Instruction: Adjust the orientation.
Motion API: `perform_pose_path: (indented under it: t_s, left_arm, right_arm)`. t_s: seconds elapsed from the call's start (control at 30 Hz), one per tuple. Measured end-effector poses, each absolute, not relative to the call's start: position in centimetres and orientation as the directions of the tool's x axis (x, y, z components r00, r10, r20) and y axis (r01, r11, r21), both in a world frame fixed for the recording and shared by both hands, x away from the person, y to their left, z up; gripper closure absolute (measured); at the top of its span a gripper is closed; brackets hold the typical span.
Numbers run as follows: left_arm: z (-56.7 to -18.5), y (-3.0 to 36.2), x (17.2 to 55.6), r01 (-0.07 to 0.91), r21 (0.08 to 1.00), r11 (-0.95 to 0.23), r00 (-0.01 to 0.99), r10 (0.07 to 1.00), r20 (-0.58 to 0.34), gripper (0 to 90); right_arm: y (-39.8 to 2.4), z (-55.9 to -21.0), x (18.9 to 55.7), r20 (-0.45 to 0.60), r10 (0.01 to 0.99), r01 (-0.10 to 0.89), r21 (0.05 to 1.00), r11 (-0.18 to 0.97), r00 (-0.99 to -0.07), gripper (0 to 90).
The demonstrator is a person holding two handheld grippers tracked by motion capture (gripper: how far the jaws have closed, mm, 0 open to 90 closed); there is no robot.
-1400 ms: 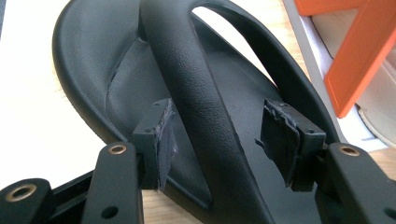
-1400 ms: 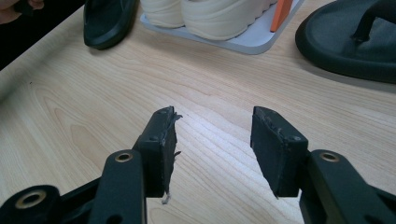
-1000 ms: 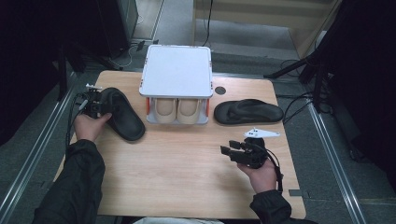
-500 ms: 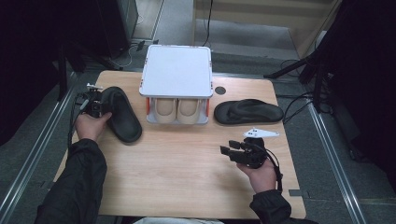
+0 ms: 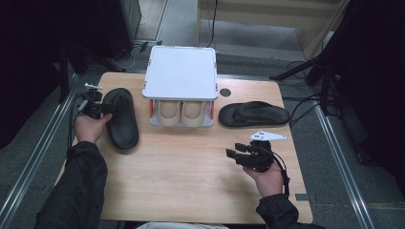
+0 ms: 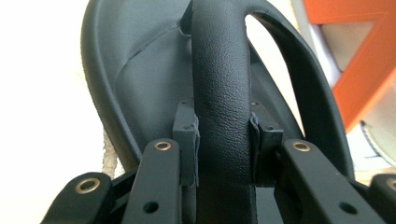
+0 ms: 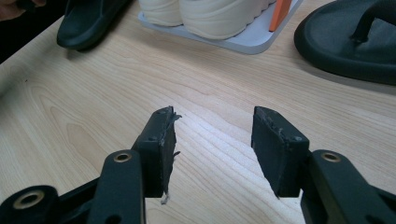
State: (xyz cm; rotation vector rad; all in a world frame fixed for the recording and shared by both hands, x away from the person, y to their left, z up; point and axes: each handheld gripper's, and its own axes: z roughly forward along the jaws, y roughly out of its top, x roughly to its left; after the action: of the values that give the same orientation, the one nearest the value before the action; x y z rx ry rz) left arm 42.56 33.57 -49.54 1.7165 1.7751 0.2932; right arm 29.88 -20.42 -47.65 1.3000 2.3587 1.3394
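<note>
Left gripper (image 5: 106, 109), at the left edge of the high view, grips the strap (image 6: 223, 93) of a black moulded rubber sandal (image 5: 122, 118) lying on the pale wooden table (image 5: 191, 167); in the left gripper view the two pads (image 6: 187, 140) press on either side of the thick strap, the jaws having just been closing onto it. The strap is probably chosen because it stands proud of the footbed and gives the pads a narrow bar to clamp, whereas the flat sole offers none. Right gripper (image 5: 239, 155), lower right of the high view, hovers over bare table with its jaws parted and nothing between them, apparently held in reserve, well apart from the second black sandal (image 5: 254, 113), a thong type lying toe-left at the right of centre. Between the two sandals stands a white-topped shoe rack with orange side posts (image 5: 180, 81), its lower shelf holding a pair of cream shoes (image 5: 180, 110) side by side. Count: two black sandals, two cream shoes, one rack, two grippers.
</note>
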Motion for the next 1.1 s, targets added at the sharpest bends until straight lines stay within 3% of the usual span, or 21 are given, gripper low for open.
perform_pose_path:
  t_s: [0.53, 1.1]
  left_arm:
    - [-47.1, 32.7, 37.4, 0.795, 0.598, 0.101, 0.128, 0.936, -0.329, 69.7]
    - [-45.6, 27.0, 29.5, 0.769, 0.640, -0.012, 0.283, 0.903, -0.324, 69.5]
  right_arm:
    - [-20.4, -47.2, 30.9, 0.283, 0.721, 0.602, 0.765, 0.228, -0.633, 50.0]
    - [-19.5, -46.6, 33.4, 0.271, 0.702, 0.582, 0.775, 0.247, -0.659, 49.6]
